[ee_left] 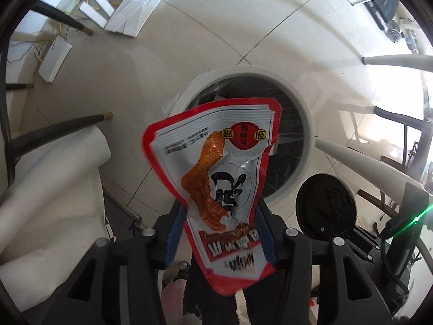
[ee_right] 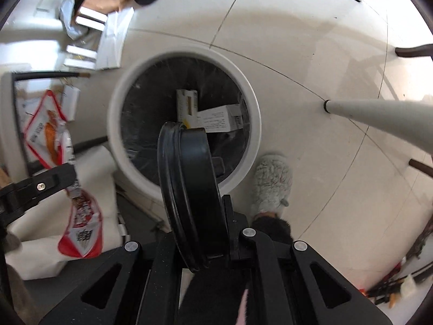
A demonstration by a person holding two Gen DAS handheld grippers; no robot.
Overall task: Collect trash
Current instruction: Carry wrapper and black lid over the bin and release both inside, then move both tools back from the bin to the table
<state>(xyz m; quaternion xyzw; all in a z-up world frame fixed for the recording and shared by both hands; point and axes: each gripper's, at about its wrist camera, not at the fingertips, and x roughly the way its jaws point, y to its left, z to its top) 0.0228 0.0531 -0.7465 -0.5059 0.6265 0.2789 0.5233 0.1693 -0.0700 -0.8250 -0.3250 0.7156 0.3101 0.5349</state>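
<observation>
1. The left gripper [ee_left: 220, 233] is pinching a wrapper [ee_left: 216, 178], long axis pointing ahead toward the bin [ee_left: 305, 124].
2. The right gripper [ee_right: 205, 233] is clamping a black lid [ee_right: 189, 184] on edge directly over the bin's mouth, so it is sitting nearer.

A fluffy grey slipper [ee_right: 272, 182] on the tiled floor [ee_right: 311, 54], white table leg [ee_right: 379, 116] nearby

Both wrist views face steeply down at the tiled floor [ee_left: 205, 54]. Left view sits left of the white trash bin [ee_left: 303, 113], near; right view hangs almost directly over the bin. Both share bin and floor.
</observation>
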